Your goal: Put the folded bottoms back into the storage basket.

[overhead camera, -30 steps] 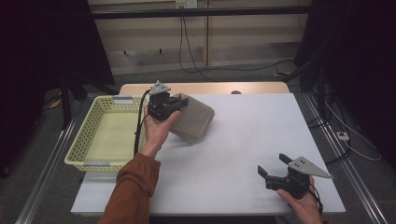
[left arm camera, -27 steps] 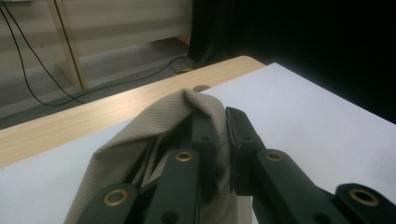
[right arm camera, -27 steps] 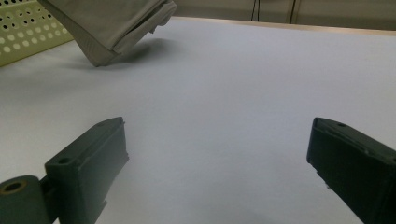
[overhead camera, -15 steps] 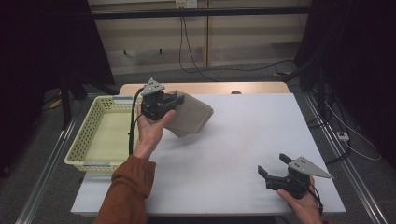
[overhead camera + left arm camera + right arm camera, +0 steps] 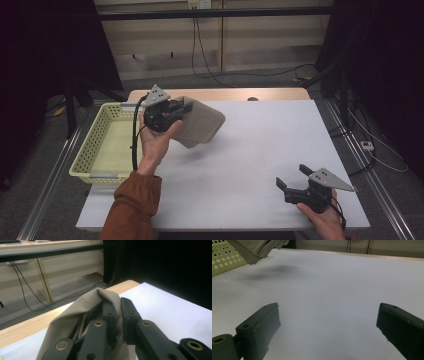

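Fingers of my left gripper [image 5: 186,106] were pinched on a fold of the beige cloth [image 5: 202,125], held off the white table [image 5: 260,150] just beside the yellow basket [image 5: 95,150]. My right gripper [image 5: 292,181] rested low near the table's front right, jaws spread and empty. Judgement: the cloth probably goes into the basket. Keep the pinch firm, lift the hanging edge over the rim, release only once inside.

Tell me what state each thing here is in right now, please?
Left gripper: shut on the cloth, held above the table.
Cloth: beige, folded, lifted off the table, hanging from the jaws.
Right gripper: open, holding nothing, low over the table.
Basket: yellow, looks empty.
Table: white top, bare.
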A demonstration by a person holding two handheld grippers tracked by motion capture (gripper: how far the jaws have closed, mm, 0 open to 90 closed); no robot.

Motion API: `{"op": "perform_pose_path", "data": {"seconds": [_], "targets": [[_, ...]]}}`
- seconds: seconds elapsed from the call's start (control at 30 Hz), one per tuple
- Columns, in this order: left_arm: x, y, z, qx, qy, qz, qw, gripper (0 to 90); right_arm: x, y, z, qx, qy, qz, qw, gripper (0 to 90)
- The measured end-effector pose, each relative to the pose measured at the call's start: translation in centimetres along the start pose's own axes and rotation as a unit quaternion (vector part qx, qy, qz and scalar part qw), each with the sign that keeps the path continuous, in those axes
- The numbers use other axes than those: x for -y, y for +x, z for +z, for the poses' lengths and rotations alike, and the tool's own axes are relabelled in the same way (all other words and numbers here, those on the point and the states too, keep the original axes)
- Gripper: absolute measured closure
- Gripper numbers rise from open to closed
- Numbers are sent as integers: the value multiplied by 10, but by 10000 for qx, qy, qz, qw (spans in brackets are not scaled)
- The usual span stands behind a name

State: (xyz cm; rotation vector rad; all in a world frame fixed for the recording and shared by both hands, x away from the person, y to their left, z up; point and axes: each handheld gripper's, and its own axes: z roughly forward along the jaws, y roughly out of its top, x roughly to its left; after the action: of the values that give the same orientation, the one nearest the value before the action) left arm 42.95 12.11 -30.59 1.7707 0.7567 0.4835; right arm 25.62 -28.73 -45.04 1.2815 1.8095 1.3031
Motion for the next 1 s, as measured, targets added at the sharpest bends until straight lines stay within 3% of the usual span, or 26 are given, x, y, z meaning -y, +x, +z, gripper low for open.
{"op": "perform_pose_path", "data": {"seconds": [0.5, 1.0], "targets": [[-6, 1, -30, -61, -273, 52, 9996, 834, 0, 0, 1, -14, -4, -13, 10000, 43], [-8, 3, -57, -208, -382, 96, 9990, 835, 0, 2, 1, -29, -37, -50, 10000, 43]]}}
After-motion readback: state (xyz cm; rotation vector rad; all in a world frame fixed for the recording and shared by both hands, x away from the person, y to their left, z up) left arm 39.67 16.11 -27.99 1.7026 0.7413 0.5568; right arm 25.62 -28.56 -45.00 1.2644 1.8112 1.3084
